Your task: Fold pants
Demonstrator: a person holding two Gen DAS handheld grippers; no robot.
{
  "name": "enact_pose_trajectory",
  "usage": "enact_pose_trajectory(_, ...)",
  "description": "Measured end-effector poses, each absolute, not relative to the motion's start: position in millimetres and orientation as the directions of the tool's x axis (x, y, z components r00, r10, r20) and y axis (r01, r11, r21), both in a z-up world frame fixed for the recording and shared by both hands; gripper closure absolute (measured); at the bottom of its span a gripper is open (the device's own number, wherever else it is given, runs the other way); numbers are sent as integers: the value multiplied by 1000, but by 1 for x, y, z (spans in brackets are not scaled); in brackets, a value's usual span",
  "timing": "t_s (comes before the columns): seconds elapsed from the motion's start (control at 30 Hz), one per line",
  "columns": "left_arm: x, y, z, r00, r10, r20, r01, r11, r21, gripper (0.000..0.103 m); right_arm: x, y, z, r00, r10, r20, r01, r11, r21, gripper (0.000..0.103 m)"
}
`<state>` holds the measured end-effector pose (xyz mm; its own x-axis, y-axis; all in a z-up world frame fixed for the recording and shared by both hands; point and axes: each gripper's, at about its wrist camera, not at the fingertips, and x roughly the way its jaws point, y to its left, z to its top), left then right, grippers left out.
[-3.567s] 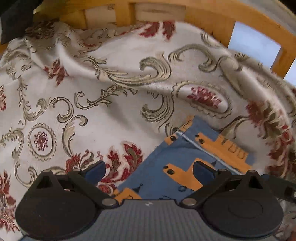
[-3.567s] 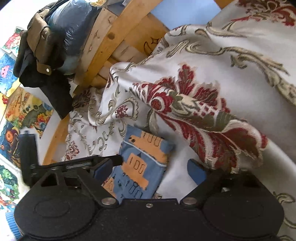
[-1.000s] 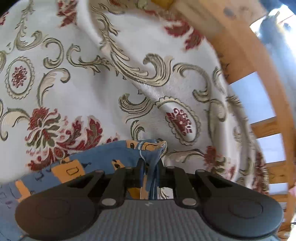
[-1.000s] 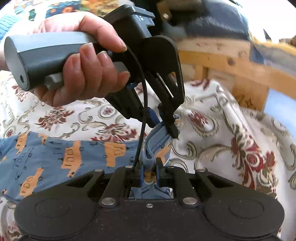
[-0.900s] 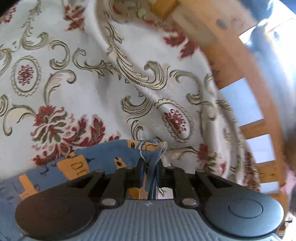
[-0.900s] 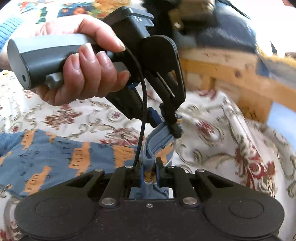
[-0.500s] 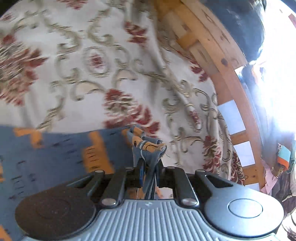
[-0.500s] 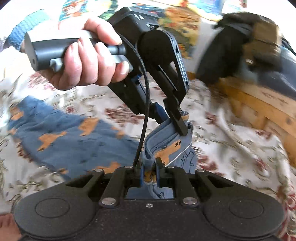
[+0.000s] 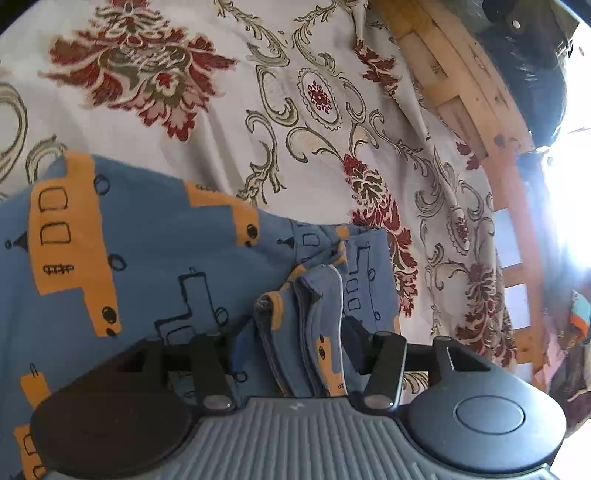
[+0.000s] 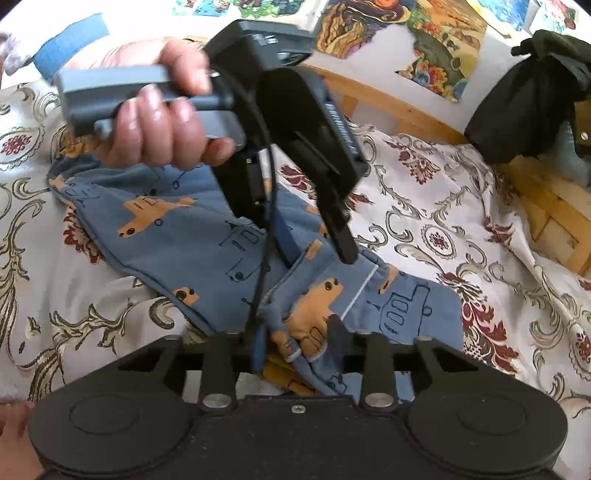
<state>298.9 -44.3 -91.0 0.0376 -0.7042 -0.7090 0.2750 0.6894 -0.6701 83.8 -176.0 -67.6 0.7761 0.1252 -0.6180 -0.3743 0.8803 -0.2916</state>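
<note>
**A:** What is hard to make out here?

**B:** In the left wrist view the left tongs (image 9: pixel 295 343) stand with their jaws apart, and a bunched fold of the pants (image 9: pixel 147 240) rises between them. The blue pads are mostly hidden behind that fold, so I cannot tell whether either pad touches the cloth. The pants run off the frame at 9 o'clock and under the tongs' body at 6 o'clock.

**A:** And the other side?

**B:** In the right wrist view the right tongs (image 10: pixel 295 339) are parted as well, with a crumpled edge of the pants (image 10: pixel 207 240) lying in the gap. The cloth passes under the tongs' body at 6 o'clock, hidden there. A hand (image 10: pixel 155 122) at 11 o'clock holds the grey grip of the left tongs (image 10: pixel 317 251), whose dark fingers point down onto the pants near the centre. That hand is blurred, and the pant leg behind it is partly covered.

**A:** Where do the pants lie?

**B:** Spread on a bedspread (image 10: pixel 443 206), cream with red flowers and olive scrolls, creased. A wooden bed frame (image 10: pixel 399 107) runs from 12 to 3 o'clock. Coloured pictures (image 10: pixel 424 33) hang on the white wall at 12 o'clock, and a black garment (image 10: pixel 528 96) is draped at 2 o'clock. In the left wrist view, glare at 3 o'clock washes out the room.
</note>
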Motion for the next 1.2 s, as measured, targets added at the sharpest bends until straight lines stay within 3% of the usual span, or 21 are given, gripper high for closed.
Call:
enact_pose_trajectory(0.2, 303, -46, -97, 34, -723, -690, 254, 674, -693, 46, 84, -180, -69, 776, 117, -620, -361, 888, -284, 56)
enact_pose_trajectory(0.33, 303, -44, -99, 40, -703, -710, 220, 699, -680, 64, 85, -179, -72, 774, 118, -622, -369, 883, -292, 56)
enact_pose_trajectory(0.5, 305, -39, -104, 47, -704, -708, 178, 704, -688, 71, 86, -178, -73, 776, 120, -619, -375, 878, -299, 56)
enact_pose_trajectory(0.63, 303, -42, -103, 58, -683, -728, 185, 724, -665, 85, 86, -176, -74, 771, 127, -623, -389, 870, -303, 70)
enact_pose_trajectory(0.7, 302, -42, -101, 69, -681, -729, 188, 727, -661, 94, 85, -174, -74, 773, 131, -620, -397, 863, -313, 84)
enact_pose_trajectory(1.2, 290, -25, -73, 121, -635, -763, 208, 767, -606, 97, 78, -158, -63, 794, 151, -589, -407, 852, -329, 88)
